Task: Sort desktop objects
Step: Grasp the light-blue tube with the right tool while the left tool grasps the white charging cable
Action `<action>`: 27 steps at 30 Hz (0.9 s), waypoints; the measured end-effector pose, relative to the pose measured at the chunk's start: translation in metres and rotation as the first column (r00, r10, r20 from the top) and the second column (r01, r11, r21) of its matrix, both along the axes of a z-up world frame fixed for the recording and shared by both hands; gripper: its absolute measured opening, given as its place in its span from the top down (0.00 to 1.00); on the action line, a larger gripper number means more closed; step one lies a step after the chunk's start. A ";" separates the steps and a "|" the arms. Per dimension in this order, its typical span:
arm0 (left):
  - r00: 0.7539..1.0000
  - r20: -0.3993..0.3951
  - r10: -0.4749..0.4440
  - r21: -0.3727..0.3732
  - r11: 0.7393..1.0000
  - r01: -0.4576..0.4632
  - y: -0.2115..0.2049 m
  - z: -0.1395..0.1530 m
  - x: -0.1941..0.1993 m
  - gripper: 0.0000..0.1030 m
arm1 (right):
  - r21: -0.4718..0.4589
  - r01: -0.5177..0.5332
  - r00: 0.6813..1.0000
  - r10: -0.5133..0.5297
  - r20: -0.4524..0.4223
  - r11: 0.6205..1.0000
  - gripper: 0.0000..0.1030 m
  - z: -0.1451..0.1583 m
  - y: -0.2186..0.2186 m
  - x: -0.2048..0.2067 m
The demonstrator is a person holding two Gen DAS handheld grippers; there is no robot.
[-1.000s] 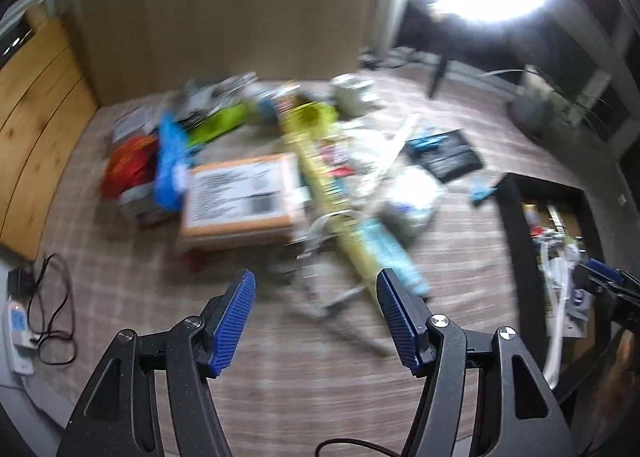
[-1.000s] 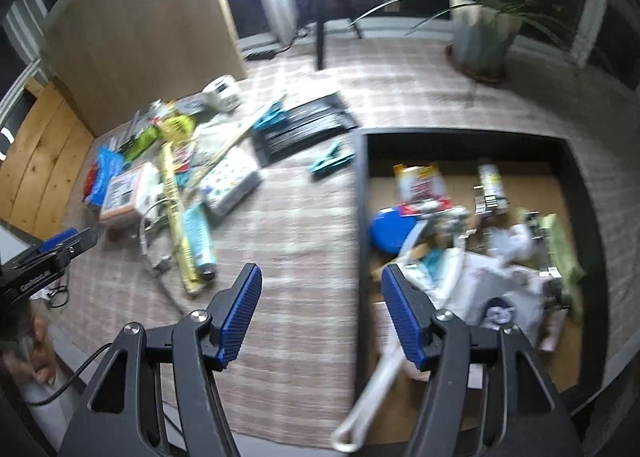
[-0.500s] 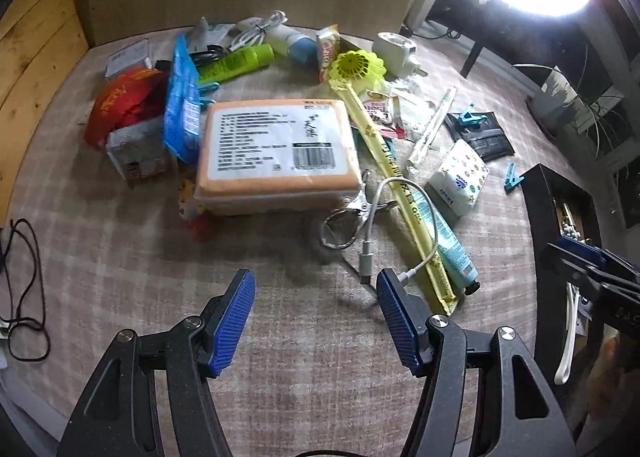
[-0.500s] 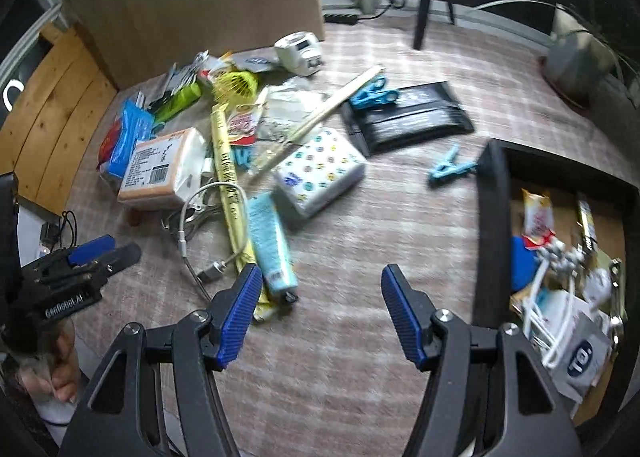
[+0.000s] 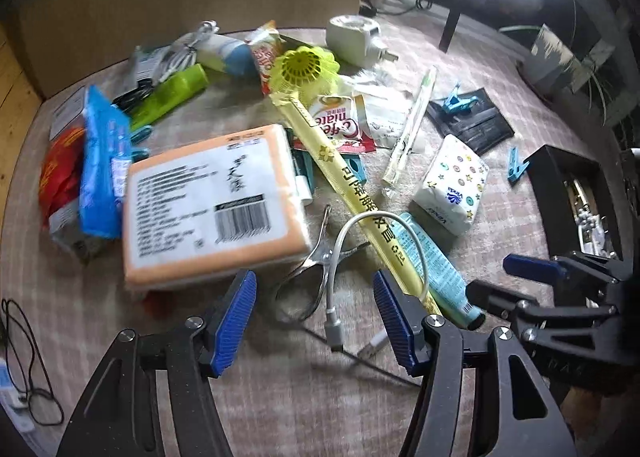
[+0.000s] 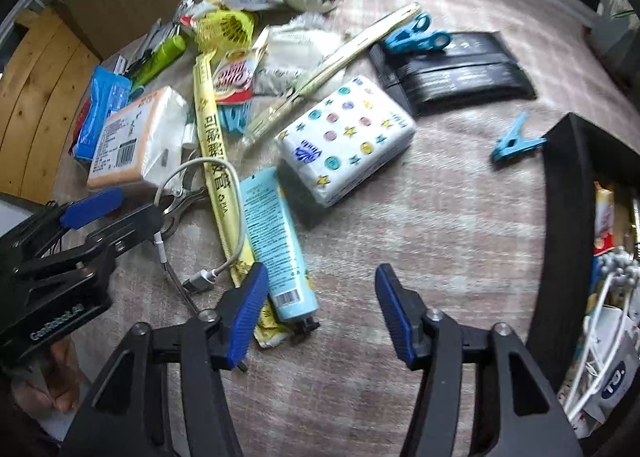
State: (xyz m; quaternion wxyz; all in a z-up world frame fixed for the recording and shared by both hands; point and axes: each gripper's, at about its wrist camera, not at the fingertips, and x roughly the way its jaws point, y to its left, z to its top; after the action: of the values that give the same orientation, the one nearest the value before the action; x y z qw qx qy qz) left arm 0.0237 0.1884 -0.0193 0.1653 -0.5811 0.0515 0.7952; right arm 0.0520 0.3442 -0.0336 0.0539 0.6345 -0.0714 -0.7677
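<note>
My left gripper [image 5: 316, 317] hangs low over the checked cloth with its jaws closing. The plug end of a white cable [image 5: 334, 321] and a metal clip [image 5: 308, 277] lie between the pads, which touch neither. My right gripper [image 6: 320, 311] also has its jaws closing. The capped end of a light-blue tube [image 6: 276, 245] lies beside its left finger [image 6: 248, 307], not gripped. A long yellow stick [image 5: 352, 189] crosses the pile under the cable. The black tray [image 6: 560, 217] at the right holds sorted items.
An orange labelled pack [image 5: 212, 209], a patterned tissue pack [image 6: 348, 137], a black pouch [image 6: 452, 73], a blue clothespin [image 6: 516, 139], a white plug adapter [image 5: 356, 39] and several snack packets crowd the cloth. A cardboard wall stands behind. Bare cloth lies between tube and tray.
Both grippers have come down toward the table. The right one swung left from over the tray to the tube's end. Both pairs of jaws stand a little narrower.
</note>
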 end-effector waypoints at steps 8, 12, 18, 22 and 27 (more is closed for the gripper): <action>0.999 0.050 -0.019 0.012 1.000 0.018 0.013 -0.014 -0.013 0.58 | 0.034 -0.065 0.998 0.064 0.025 0.997 0.55 -0.008 -0.016 -0.006; 0.998 0.066 -0.014 0.013 1.000 0.013 0.014 -0.020 -0.019 0.69 | 0.042 -0.101 0.994 0.099 0.041 0.994 0.59 -0.012 -0.022 -0.004; 0.997 0.073 -0.016 0.032 0.999 0.013 0.009 -0.020 -0.021 0.94 | 0.019 -0.073 0.995 0.071 0.070 0.997 0.70 -0.017 -0.004 0.003; 0.997 0.076 0.014 0.074 0.997 -0.020 -0.001 -0.013 -0.023 0.97 | -0.015 -0.036 0.997 0.037 0.069 0.999 0.72 -0.015 0.008 0.009; 0.998 0.053 0.031 0.116 0.993 -0.037 -0.009 0.005 -0.019 0.97 | -0.063 -0.029 0.999 0.031 0.036 0.998 0.75 -0.007 0.015 0.021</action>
State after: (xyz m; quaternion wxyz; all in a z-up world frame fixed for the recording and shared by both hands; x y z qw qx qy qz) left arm 0.0051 0.1799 -0.0141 0.1867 -0.5912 -0.0094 0.7846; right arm 0.0735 0.3589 -0.0409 0.0838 0.6475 -0.0868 -0.7525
